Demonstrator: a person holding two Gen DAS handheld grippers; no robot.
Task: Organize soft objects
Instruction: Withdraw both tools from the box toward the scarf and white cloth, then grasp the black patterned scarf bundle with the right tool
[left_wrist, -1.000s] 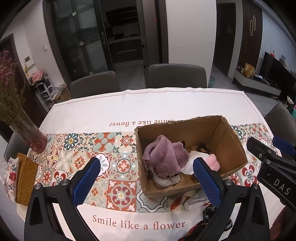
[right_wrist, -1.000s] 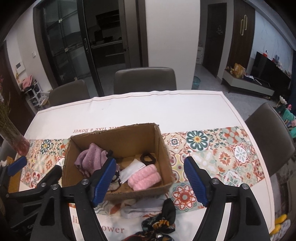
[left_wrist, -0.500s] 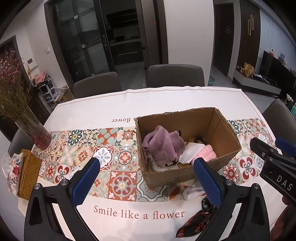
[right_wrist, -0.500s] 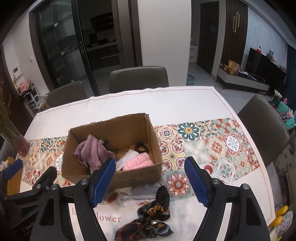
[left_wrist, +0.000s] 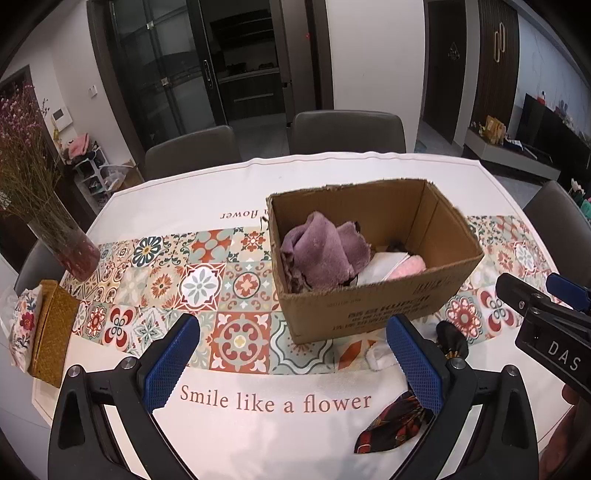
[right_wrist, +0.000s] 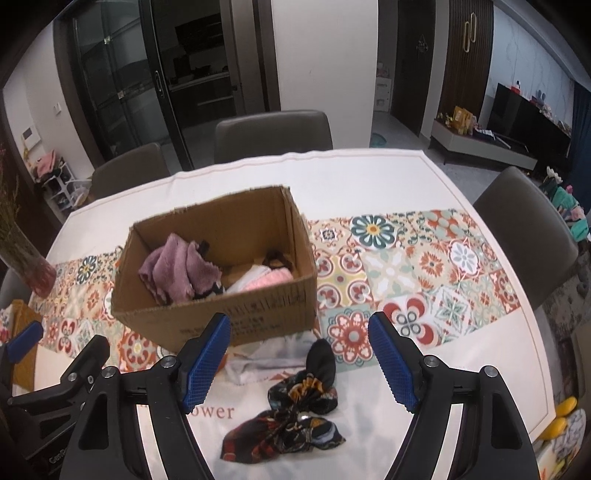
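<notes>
Scrunchie: dark patterned scrunchie (right_wrist: 286, 417) lying loose on the white edge of the tablecloth (right_wrist: 369, 177), nearest of everything, right under the right gripper (right_wrist: 299, 363) and between its two blue pads; nothing touching it.
Right gripper: fingers spread wide, holding nothing, hovering above the table with the scrunchie showing in the gap.
Left gripper: left gripper (left_wrist: 295, 363) spread just as wide, empty too, over the "Smile like a flower" lettering (left_wrist: 275, 400); its right finger (left_wrist: 413, 363) covers part of the scrunchie in the left wrist view.
White cloth: crumpled white cloth (right_wrist: 258, 363) just beyond the scrunchie, touching it, with its far edge tucked against the front wall of the box.
Box: open cardboard box (right_wrist: 236, 314) sitting on the tiled band of the tablecloth, printing on its near wall.
Inside the box: purple fuzzy cloth (right_wrist: 177, 269) heaped at the left end, a pink item (right_wrist: 269, 278) and something white (left_wrist: 380, 267) toward the right, a dark piece behind them that I can't make out.
Far left: glass vase of dried flowers (left_wrist: 68, 247) on the table, a woven holder (left_wrist: 51, 332) nearer the edge.
Beyond the table: grey chairs (right_wrist: 273, 129), then dark glass doors.
</notes>
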